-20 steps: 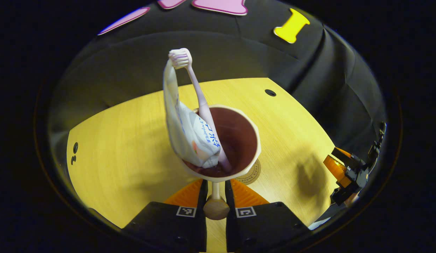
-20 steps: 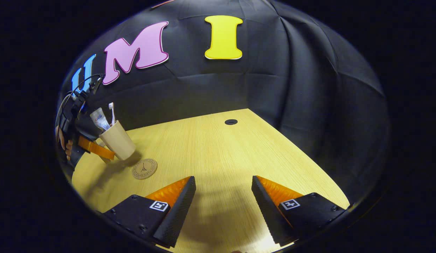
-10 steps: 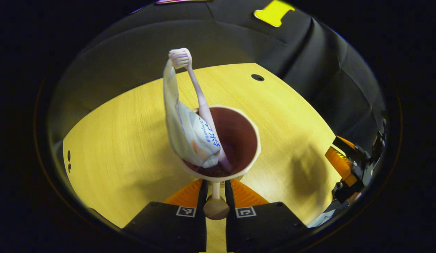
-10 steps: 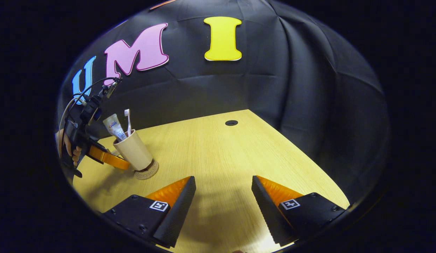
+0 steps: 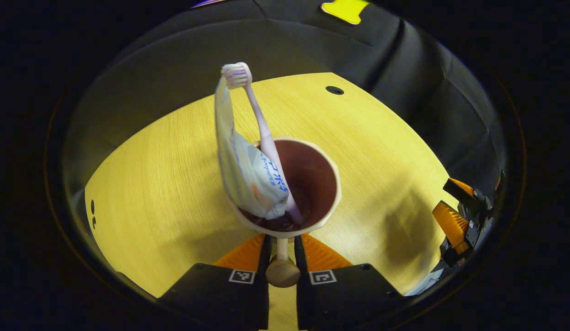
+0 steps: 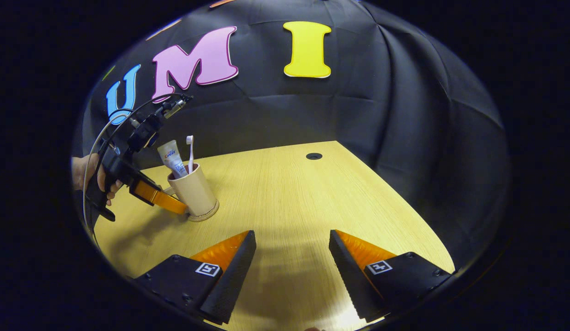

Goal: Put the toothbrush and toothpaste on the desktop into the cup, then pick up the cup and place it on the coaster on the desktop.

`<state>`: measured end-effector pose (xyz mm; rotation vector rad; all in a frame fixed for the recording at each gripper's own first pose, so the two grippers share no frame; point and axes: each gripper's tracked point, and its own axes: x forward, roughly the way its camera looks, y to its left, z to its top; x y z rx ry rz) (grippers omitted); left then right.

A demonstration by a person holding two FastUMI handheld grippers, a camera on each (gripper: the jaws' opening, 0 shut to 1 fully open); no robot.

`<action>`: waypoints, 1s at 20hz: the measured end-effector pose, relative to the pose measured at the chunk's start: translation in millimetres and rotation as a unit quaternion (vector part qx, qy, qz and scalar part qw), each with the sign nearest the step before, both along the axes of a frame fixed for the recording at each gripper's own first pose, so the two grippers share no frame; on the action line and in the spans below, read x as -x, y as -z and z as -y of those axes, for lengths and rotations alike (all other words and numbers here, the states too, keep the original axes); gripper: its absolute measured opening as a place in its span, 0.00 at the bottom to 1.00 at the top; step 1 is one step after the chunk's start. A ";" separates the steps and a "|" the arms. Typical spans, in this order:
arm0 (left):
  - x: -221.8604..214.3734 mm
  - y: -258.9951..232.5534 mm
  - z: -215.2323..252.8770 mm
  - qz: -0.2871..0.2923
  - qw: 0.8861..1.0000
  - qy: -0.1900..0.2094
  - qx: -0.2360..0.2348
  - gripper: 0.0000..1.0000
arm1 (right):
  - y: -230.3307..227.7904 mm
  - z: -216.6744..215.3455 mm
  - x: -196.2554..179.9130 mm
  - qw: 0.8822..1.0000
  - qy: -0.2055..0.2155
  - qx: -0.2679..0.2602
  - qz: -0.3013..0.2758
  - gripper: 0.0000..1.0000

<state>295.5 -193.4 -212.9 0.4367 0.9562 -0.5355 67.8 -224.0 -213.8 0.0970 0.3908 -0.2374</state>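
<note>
A beige cup (image 5: 308,184) with a handle (image 5: 282,266) holds a white toothpaste tube (image 5: 246,174) and a pale toothbrush (image 5: 257,119), both leaning left. My left gripper (image 5: 282,257) is shut on the cup's handle. In the right gripper view the cup (image 6: 195,193) stands upright on the round coaster (image 6: 207,216), with the left gripper (image 6: 168,202) and a hand (image 6: 89,172) to its left. My right gripper (image 6: 292,262) hovers open over the wooden desktop (image 6: 289,193) with nothing between its fingers.
The wooden desktop (image 5: 165,161) has a dark cable hole (image 5: 334,90) at its far side and small holes (image 5: 93,214) at the left edge. Black cloth walls close in behind and to the right. The right gripper (image 5: 462,216) shows at the far right of the left gripper view.
The left gripper carried the cup to the right and lowered it from above the desktop onto the coaster, which is now mostly hidden under it. The right gripper stayed open, barely shifting.
</note>
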 end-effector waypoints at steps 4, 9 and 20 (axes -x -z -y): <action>6.7 -19.0 -2.1 0.018 1.000 -0.013 0.011 0.40 | -7.5 -1.0 5.5 1.000 0.002 -0.003 0.008 0.98; 41.1 -67.6 -20.6 0.025 0.998 -0.025 0.045 0.81 | -20.2 -5.3 15.1 1.000 0.010 -0.012 0.015 0.98; 130.3 -177.1 -81.0 0.145 0.980 -0.042 0.133 0.98 | -112.9 -62.5 32.3 0.998 -0.040 0.033 0.045 0.98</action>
